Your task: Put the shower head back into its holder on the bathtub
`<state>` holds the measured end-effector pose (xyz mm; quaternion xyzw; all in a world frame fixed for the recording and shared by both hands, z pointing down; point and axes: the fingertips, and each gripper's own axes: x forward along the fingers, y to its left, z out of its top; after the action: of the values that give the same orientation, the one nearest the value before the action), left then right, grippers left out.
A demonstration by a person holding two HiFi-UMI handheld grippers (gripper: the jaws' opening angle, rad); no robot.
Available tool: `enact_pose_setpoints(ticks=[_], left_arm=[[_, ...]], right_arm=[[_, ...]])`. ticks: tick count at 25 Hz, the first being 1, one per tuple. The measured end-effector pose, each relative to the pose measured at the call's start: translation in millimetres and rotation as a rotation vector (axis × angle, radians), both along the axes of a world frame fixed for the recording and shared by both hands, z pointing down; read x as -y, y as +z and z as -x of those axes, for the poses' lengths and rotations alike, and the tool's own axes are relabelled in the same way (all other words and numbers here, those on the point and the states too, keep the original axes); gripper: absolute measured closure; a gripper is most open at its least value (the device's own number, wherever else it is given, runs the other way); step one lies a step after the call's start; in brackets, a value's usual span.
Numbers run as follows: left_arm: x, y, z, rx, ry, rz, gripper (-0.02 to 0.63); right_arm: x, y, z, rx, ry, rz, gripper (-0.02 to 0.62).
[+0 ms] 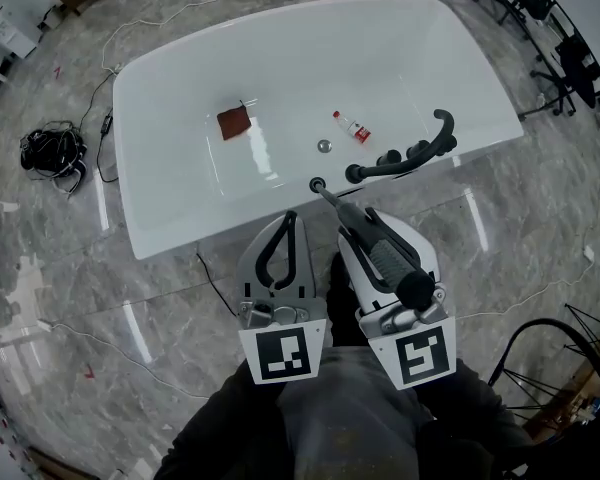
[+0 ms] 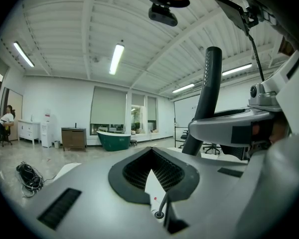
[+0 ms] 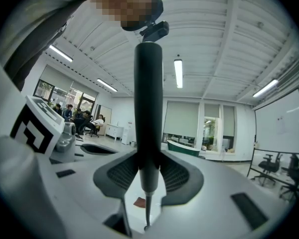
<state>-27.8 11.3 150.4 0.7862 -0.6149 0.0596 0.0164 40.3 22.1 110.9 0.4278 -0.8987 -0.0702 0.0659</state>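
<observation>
Right gripper (image 3: 147, 185) jaws clamped on slim black shower head handle (image 3: 148, 98), over grey marble floor (image 1: 100, 298), just short of white oval bathtub (image 1: 180, 223) rim. Left gripper (image 2: 152, 153) jaws pressed together, empty. Black tap set (image 1: 405, 160) on rim beyond.

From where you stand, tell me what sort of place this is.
Probably an office-like test lab, not a home bathroom: a freestanding white bathtub on open stone-look floor, office chairs beside it, loose cables lying around.
</observation>
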Motion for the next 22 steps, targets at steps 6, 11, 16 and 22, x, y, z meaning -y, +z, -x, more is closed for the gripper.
enact_pose_setpoints(ticks=[6,11,16,22], left_arm=[[22,-3,-9,0.025,-0.017,0.010,0.603],[38,3,-19,0.019,-0.054,0.030,0.603],[52,4,-31,0.037,-0.091,0.028,0.604],[56,13,-29,0.023,-0.166,0.030,0.603]], right_arm=[[18,6,-9,0.002,-0.032,0.030,0.456],[34,12,-20,0.019,-0.058,0.052,0.456],[47,14,-29,0.033,-0.107,0.058,0.456],[53,24,-31,0.024,-0.173,0.065,0.456]])
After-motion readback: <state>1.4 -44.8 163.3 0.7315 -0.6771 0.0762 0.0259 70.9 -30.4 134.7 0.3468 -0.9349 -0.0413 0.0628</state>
